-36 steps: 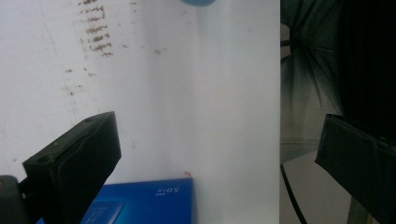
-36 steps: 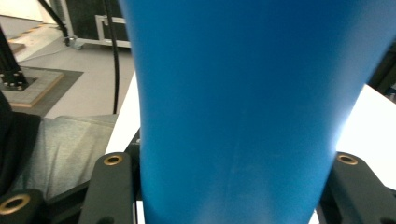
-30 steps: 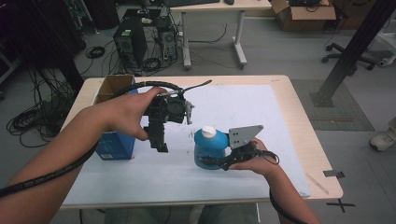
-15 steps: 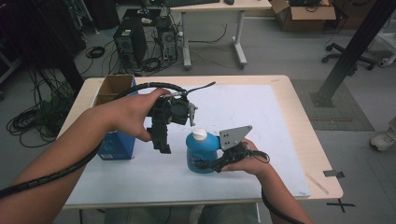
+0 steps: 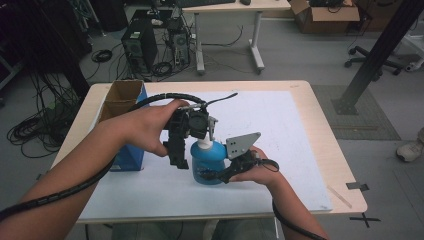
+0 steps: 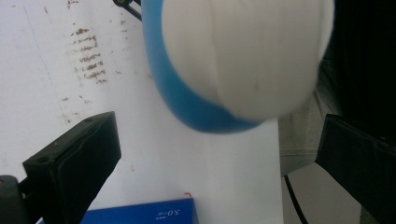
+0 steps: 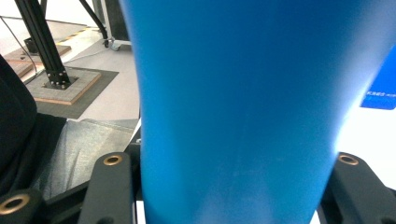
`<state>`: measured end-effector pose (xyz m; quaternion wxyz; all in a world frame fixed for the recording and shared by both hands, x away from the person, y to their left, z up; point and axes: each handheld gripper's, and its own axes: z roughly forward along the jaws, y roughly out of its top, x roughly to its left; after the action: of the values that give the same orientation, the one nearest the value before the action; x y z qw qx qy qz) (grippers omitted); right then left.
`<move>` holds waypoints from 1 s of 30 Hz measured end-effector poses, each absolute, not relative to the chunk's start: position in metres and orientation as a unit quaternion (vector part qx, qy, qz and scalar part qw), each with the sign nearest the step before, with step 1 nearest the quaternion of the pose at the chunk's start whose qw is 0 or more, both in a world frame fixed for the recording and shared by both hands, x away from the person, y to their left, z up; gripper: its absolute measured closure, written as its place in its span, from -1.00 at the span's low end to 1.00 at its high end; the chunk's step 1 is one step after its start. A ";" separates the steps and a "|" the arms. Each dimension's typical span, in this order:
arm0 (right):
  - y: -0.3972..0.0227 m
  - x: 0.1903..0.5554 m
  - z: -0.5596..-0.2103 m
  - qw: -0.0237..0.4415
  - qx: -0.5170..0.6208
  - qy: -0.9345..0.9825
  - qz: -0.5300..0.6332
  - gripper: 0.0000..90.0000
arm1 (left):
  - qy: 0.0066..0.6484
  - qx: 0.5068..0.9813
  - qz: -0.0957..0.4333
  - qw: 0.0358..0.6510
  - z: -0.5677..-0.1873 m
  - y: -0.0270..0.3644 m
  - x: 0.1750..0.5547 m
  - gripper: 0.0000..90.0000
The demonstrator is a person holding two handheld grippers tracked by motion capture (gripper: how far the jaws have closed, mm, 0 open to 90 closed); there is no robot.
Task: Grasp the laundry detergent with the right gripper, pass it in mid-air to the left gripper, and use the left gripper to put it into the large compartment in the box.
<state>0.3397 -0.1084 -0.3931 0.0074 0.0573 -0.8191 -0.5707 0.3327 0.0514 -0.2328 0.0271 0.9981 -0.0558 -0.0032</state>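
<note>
The blue bottle (image 5: 207, 164) stands upright on the white sheet (image 5: 280, 135) near the middle of the tabletop (image 5: 320, 105), a little toward the 6 o'clock edge; its long axis runs straight up, and its white cap (image 5: 203, 144) tops it. The right claw (image 5: 214, 175) comes at it from the 3 o'clock side and is clamped on the lower body; in the right gripper view the blue wall (image 7: 233, 112) sits between the two black jaws, touching both. The left claw (image 5: 176, 155) hangs just beside the bottle at its 9 o'clock side, pointing down, with the gripper body level with the cap; its jaws stand well apart, and in the left gripper view the cap (image 6: 243, 56) looms between and beyond them, untouched. My judgement: the coming move turns on the cap lying just toward 3 o'clock of the open left claw, and slightly above its tips; the left hand (image 5: 145, 127) is the nearer one for the cap, while the right hand (image 5: 255, 167) steadies the body; the left claw would need to rise and shift across before closing.

Counted: one bottle; one cap; two claws; one blue carton (image 5: 122, 125), open-topped, at the 9 o'clock edge of the tabletop; one white sheet.
</note>
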 end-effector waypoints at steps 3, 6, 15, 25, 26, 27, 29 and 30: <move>-0.106 0.340 -0.393 0.012 0.056 -0.818 -0.572 -0.03 | -0.057 0.998 -0.002 0.028 -0.233 0.051 0.332 -1.00; -0.102 0.341 -0.394 0.011 0.059 -0.820 -0.570 -0.03 | -0.061 0.998 -0.001 0.029 -0.233 0.051 0.331 -1.00; -0.095 0.344 -0.394 0.013 0.061 -0.821 -0.568 -0.03 | -0.063 0.998 0.002 0.027 -0.236 0.049 0.329 -1.00; -0.085 0.344 -0.393 0.013 0.065 -0.822 -0.566 -0.03 | -0.060 0.998 0.012 0.023 -0.239 0.046 0.327 -1.00; -0.085 0.344 -0.393 0.013 0.065 -0.821 -0.567 -0.03 | -0.061 0.998 0.012 0.022 -0.239 0.045 0.327 -1.00; -0.084 0.344 -0.393 0.014 0.066 -0.821 -0.566 -0.03 | -0.062 0.998 0.012 0.023 -0.239 0.045 0.327 -1.00; -0.083 0.344 -0.393 0.012 0.066 -0.822 -0.566 -0.03 | -0.059 0.998 0.013 0.024 -0.240 0.043 0.327 -1.00; -0.082 0.344 -0.392 0.014 0.065 -0.822 -0.566 -0.03 | -0.059 0.998 0.013 0.023 -0.241 0.043 0.327 -1.00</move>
<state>0.3439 -0.0819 -0.3925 0.0138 0.0652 -0.8217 -0.5660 0.3266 0.0429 -0.2408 0.0234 0.9979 -0.0592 0.0128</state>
